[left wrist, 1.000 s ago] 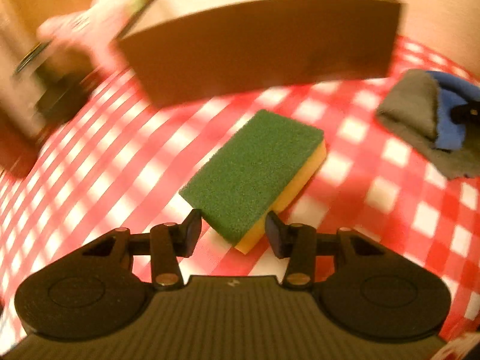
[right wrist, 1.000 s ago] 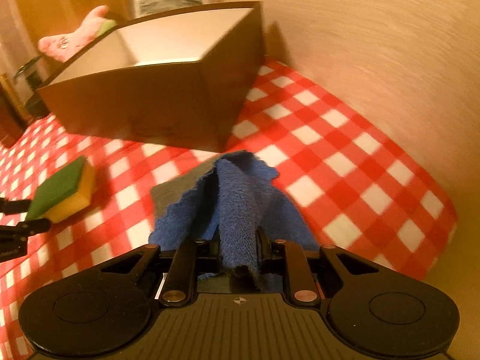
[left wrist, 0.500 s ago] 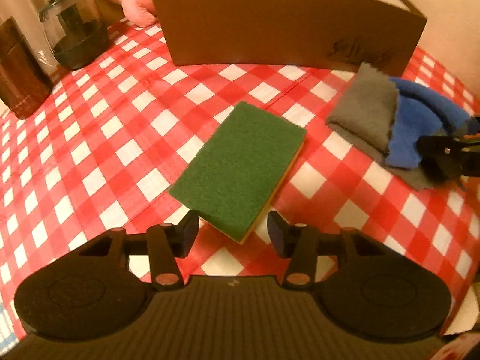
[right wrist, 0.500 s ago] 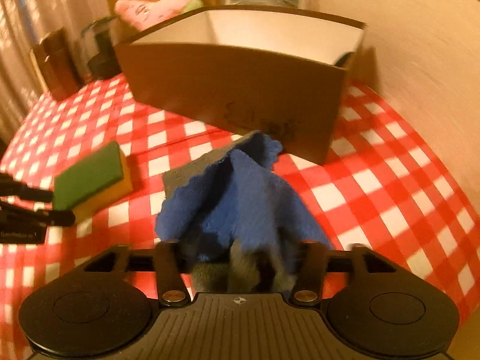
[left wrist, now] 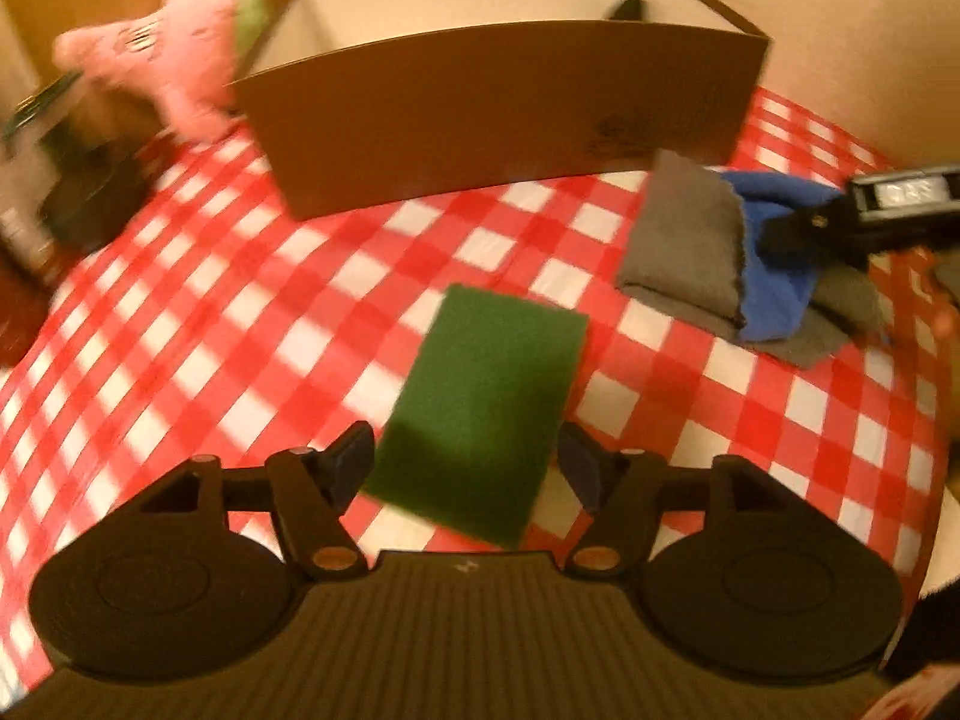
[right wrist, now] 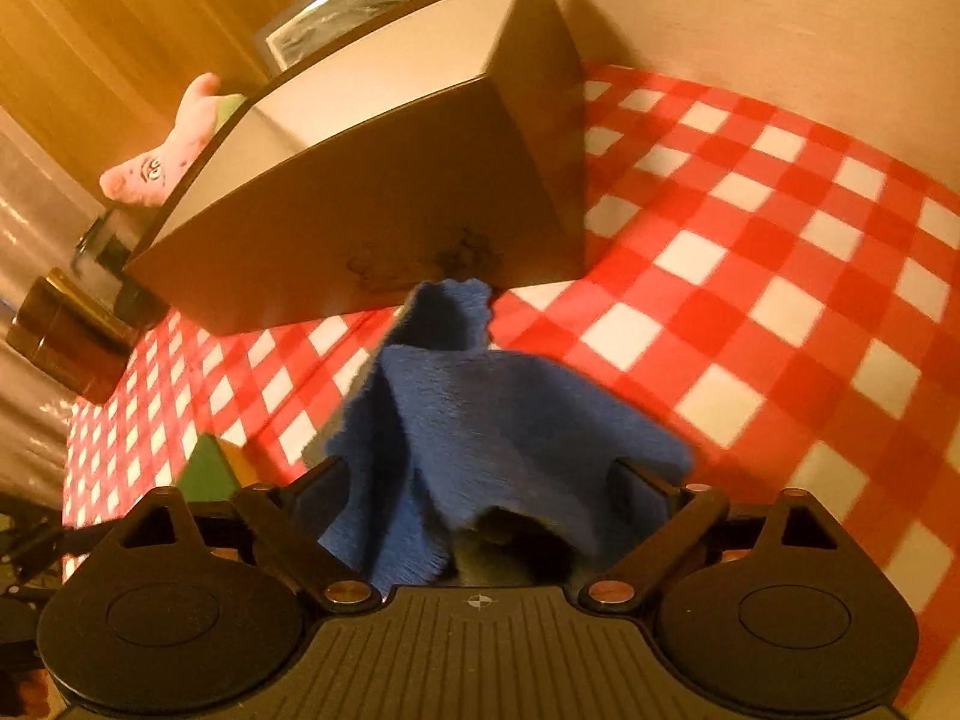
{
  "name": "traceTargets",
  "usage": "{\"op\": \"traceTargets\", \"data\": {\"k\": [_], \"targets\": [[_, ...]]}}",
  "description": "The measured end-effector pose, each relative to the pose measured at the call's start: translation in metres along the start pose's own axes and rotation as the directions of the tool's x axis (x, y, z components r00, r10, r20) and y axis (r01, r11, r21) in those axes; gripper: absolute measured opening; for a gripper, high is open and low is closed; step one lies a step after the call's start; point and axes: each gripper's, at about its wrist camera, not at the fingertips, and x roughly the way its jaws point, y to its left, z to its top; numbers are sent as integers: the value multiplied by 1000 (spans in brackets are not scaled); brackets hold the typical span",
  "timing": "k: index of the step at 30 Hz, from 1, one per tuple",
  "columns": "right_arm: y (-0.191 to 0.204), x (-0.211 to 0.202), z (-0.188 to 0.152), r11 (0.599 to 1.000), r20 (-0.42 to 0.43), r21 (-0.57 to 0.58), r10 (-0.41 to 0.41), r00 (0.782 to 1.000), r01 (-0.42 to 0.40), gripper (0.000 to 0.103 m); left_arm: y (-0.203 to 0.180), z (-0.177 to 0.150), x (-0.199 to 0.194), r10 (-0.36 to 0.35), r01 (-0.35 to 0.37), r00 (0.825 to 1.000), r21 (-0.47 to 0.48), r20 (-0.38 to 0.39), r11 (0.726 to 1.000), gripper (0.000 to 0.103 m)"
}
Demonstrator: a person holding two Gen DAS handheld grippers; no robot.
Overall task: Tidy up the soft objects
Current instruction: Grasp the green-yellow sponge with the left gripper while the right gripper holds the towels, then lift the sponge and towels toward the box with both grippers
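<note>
Hidden or unclear: the left-wrist view is smeared by motion. The pink plush toy (left wrist: 174, 60) at far left is a blur, and the dark jars (left wrist: 72, 192) below it cannot be made out. My own body covers the near end of the green sponge (left wrist: 480, 408), and its yellow underside does not show here. In the right-wrist view the sponge (right wrist: 207, 471) is only a green corner behind my left finger mount. The blue cloth's (right wrist: 480, 438) near edge and the grey layer beneath it disappear under my housing.

Pose: my left gripper (left wrist: 465, 468) looks steeply down on the red-checked tablecloth (left wrist: 210, 312), fingers spread wide to either side of the sponge's near end, apart from its edges, gripping nothing. My right gripper (right wrist: 480, 504) is rolled, so the table slants across its view; its fingers are spread wide with the blue cloth bunched between them. I cannot tell whether they touch the cloth.

Task items: the sponge lies flat, green side up, on the tablecloth between me and the cardboard box (left wrist: 510, 120), its long axis running away from my left gripper and leaning slightly right. The cloth bundle (left wrist: 738, 258), grey (left wrist: 684, 234) with blue folded in, lies right of the sponge, near the box's right corner. In the right view the blue cloth rises to a peak towards the box (right wrist: 372, 210).
</note>
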Motion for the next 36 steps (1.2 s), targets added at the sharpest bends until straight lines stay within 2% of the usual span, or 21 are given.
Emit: {"op": "traceTargets", "data": {"k": [3,7,12,15,20,23,32,34,36], "targets": [[11,4,-1,999,-5,-39,-11,1000,11,92,2,5,13,-22,23,1000,41,-18,999,68],[19,12,-4,997,-11,-69,-33,999,32,92,9,9,27,-63,64,997,28,-44,998,76],[26,19,-4,991,0,-112,-70,998,70,92,8,6,41,-71,74,994,36,-79,997,76],[32,22,-3,986,6,-142,-86,996,86,92,9,3,42,-49,50,997,6,-56,999,73],[43,32,-2,974,8,-197,-114,993,114,92,24,-1,37,16,-24,999,-173,-45,985,73],[52,41,-3,965,4,-231,-128,992,125,92,31,-5,35,37,-50,998,-243,-57,969,73],[74,67,-13,903,33,-372,-220,975,216,91,31,-5,35,73,-92,994,-282,-77,955,73],[75,69,-15,890,41,-395,-230,972,227,88,31,-4,37,78,-98,994,-280,-82,955,73],[76,68,-16,883,47,-415,-222,974,221,79,30,-4,38,81,-101,993,-279,-85,955,73]]}}
